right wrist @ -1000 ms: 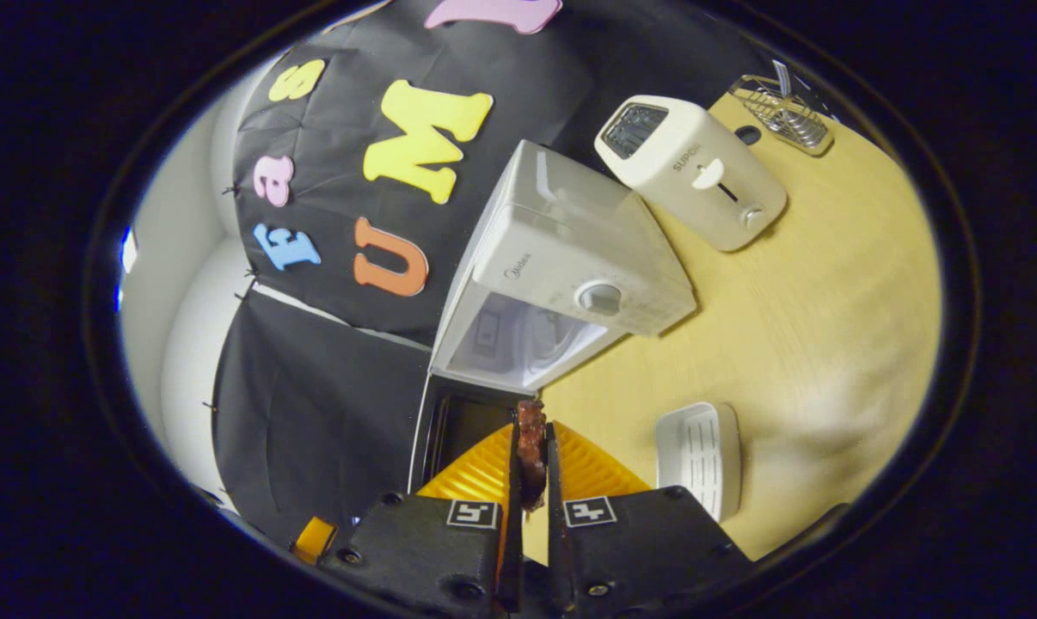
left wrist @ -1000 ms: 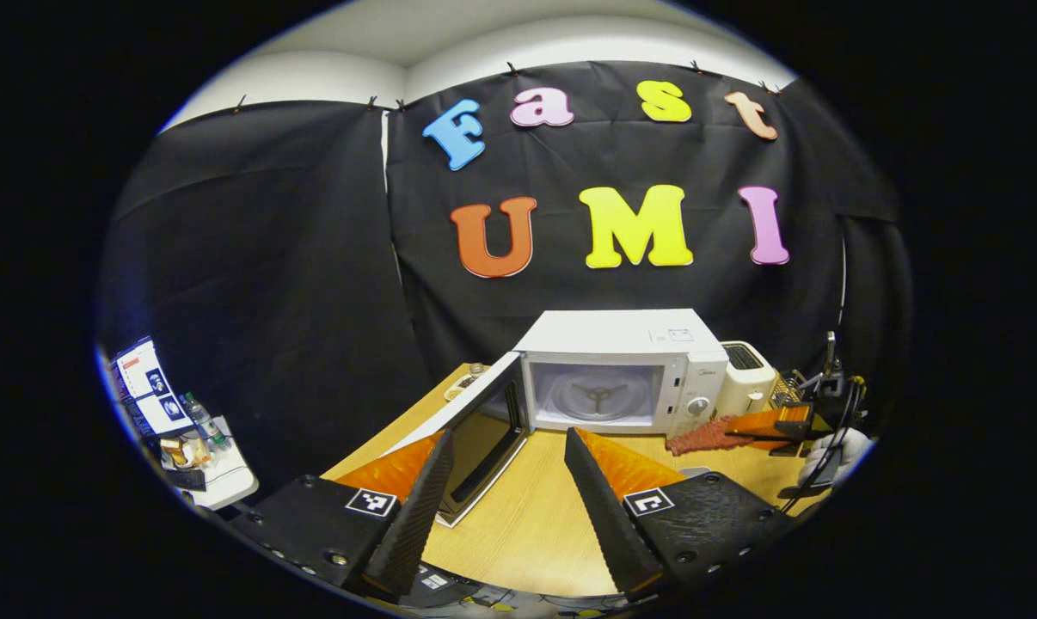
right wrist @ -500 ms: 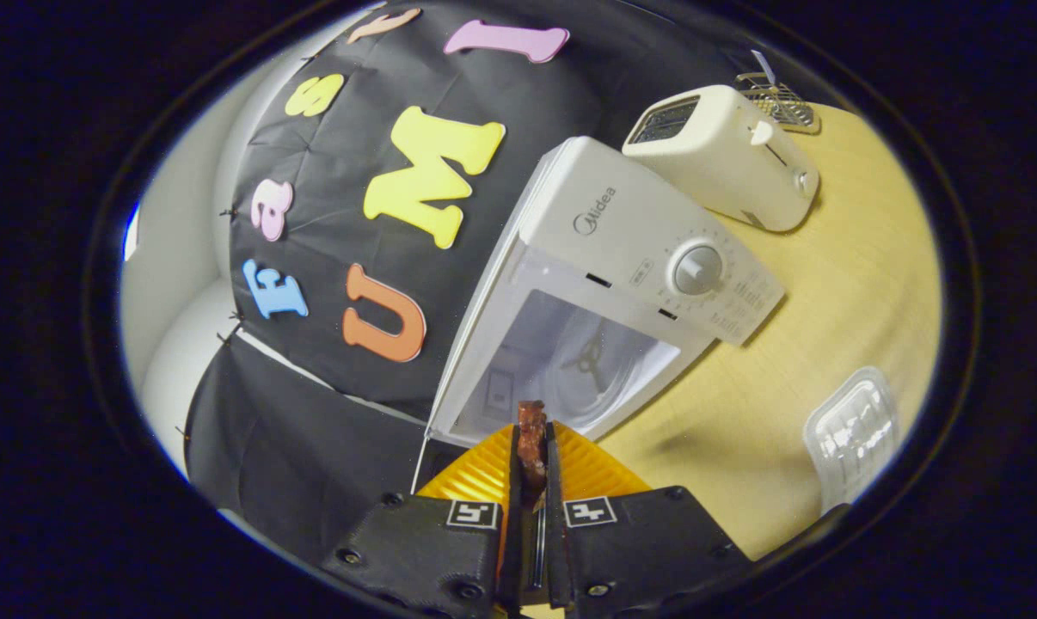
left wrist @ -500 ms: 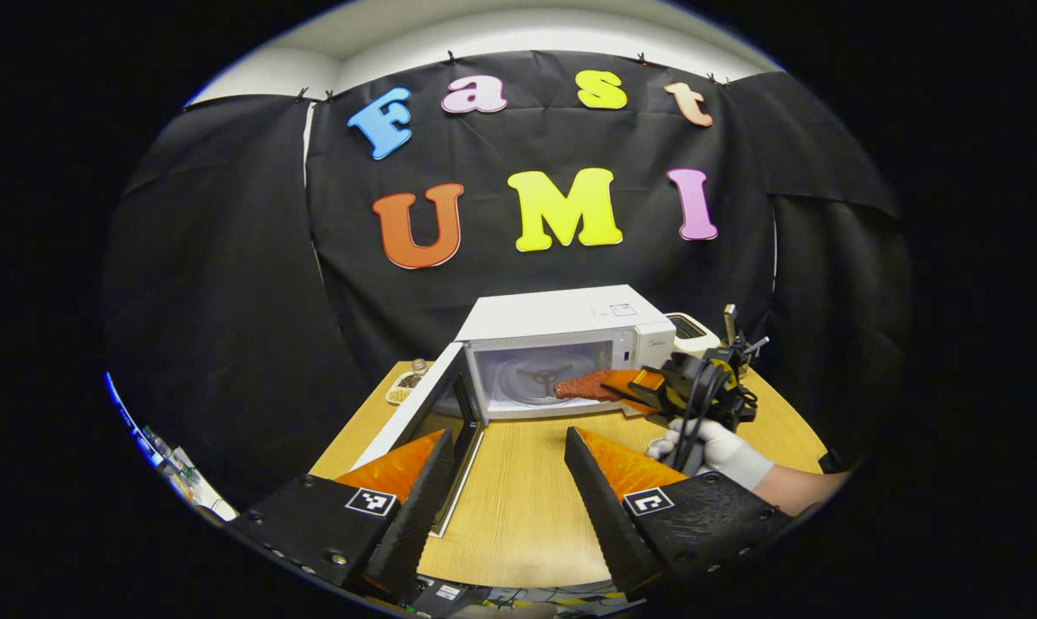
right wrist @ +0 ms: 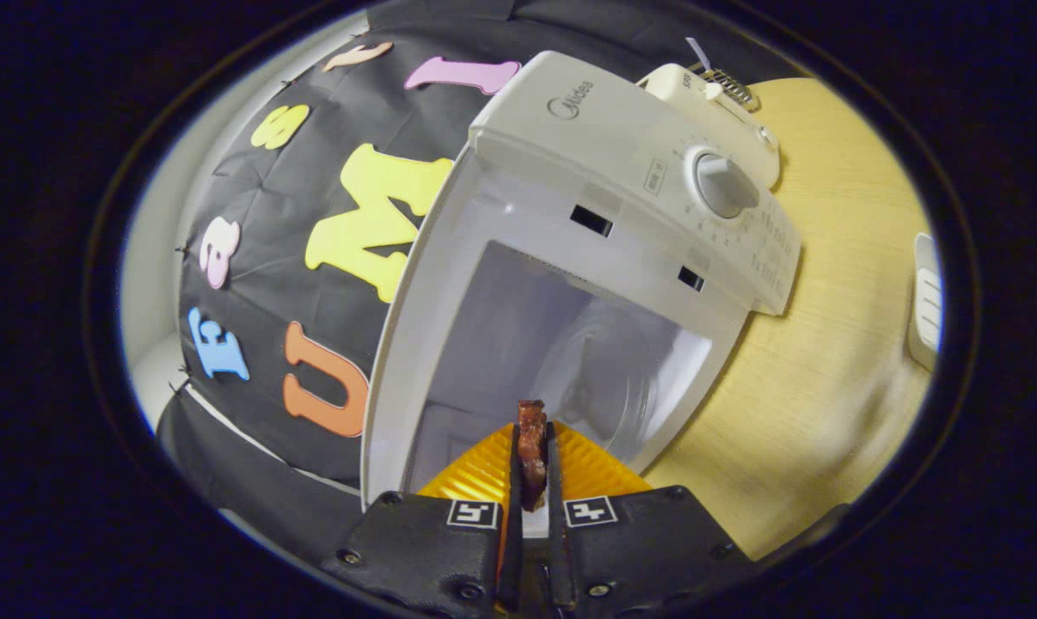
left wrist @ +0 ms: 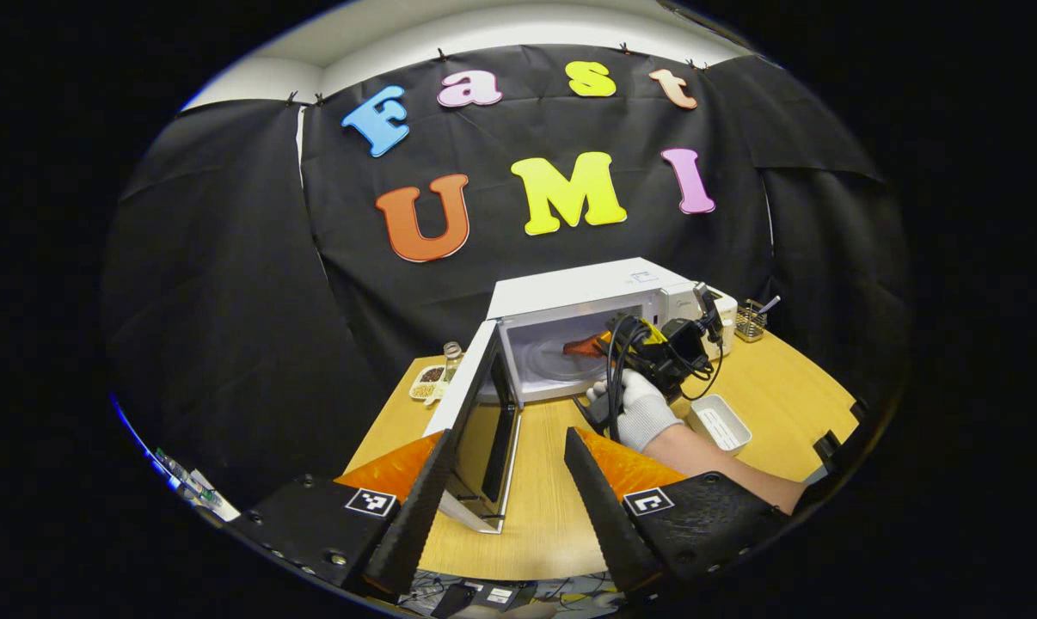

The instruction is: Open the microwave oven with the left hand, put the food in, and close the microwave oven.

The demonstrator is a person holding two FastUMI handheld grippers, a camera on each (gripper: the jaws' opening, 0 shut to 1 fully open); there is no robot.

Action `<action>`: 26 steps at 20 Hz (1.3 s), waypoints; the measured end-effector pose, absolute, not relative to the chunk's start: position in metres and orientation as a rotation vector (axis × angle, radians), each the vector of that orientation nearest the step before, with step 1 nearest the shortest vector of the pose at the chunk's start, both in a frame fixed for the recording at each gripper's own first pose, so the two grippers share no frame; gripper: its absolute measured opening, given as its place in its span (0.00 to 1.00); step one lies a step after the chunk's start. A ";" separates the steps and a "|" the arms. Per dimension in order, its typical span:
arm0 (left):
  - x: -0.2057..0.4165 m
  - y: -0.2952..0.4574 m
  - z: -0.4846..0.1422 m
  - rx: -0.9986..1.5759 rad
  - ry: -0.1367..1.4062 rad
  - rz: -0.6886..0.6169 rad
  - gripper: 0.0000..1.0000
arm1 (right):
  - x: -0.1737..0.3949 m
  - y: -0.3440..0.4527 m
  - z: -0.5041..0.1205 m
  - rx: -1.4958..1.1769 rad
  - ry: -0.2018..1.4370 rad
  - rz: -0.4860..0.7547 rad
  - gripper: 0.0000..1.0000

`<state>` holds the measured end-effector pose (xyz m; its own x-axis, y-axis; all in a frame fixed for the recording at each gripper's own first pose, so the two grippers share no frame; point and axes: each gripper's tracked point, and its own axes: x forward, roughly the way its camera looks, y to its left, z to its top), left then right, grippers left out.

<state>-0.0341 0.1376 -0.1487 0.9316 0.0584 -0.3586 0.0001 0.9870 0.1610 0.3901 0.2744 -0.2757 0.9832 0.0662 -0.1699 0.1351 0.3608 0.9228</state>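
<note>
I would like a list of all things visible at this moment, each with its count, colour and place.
microwave oven: 1, white, at the back of the table, cavity open
microwave door: 1, white frame with dark window, swung open to the left
food: 1, reddish-brown piece, between the right gripper's fingers, at the cavity mouth
toaster: 1, cream, behind the microwave's control side
white tray: 1, on the table, in front of the microwave
wire holder: 1, metal, far right of table
small dish: 1, left of the door
table: 1, light wood
gloved hand: 1, white glove, holding the right gripper
left gripper: 1, open, above the near table edge
right gripper: 1, shut on the food
</note>
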 end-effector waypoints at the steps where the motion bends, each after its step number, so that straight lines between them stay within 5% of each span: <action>1: -0.035 0.143 -0.152 0.159 0.380 0.033 0.81 | 0.399 0.279 -0.280 1.196 0.184 -0.055 0.15; 10: -0.030 0.167 -0.163 0.130 0.386 0.042 0.81 | 0.449 0.308 -0.315 0.997 0.189 -0.074 0.16; 15: -0.024 0.174 -0.165 0.138 0.392 0.058 0.81 | 0.458 0.305 -0.323 0.740 0.199 -0.097 0.26; 16: -0.023 0.174 -0.165 0.137 0.388 0.057 0.81 | 0.459 0.302 -0.325 0.687 0.213 -0.098 0.19; 17: -0.021 0.173 -0.162 0.135 0.381 0.055 0.81 | 0.459 0.300 -0.324 0.629 0.214 -0.097 0.39; 18: -0.020 0.174 -0.161 0.133 0.376 0.057 0.81 | 0.455 0.298 -0.323 0.577 0.216 -0.095 0.45; 19: -0.020 0.173 -0.161 0.128 0.377 0.059 0.81 | 0.452 0.297 -0.317 0.528 0.206 -0.097 0.38; 21: -0.018 0.171 -0.161 0.126 0.376 0.056 0.81 | 0.446 0.284 -0.302 0.418 0.167 -0.116 0.59; 22: -0.016 0.170 -0.160 0.143 0.369 0.053 0.81 | 0.441 0.284 -0.297 0.368 0.145 -0.112 0.83; 24: -0.014 0.170 -0.154 0.172 0.349 0.048 0.81 | 0.430 0.289 -0.295 0.326 0.177 -0.066 1.00; 25: -0.013 0.172 -0.149 0.175 0.334 0.047 0.81 | 0.422 0.288 -0.295 0.301 0.194 -0.045 0.90; 26: -0.011 0.171 -0.145 0.177 0.325 0.043 0.81 | 0.409 0.285 -0.290 0.287 0.203 -0.032 1.00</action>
<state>-0.0115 0.1712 -0.1450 0.9469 0.0707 -0.3135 -0.0140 0.9837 0.1795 0.4092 0.2850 -0.2905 0.9792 -0.0028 -0.2030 0.0604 0.9586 0.2781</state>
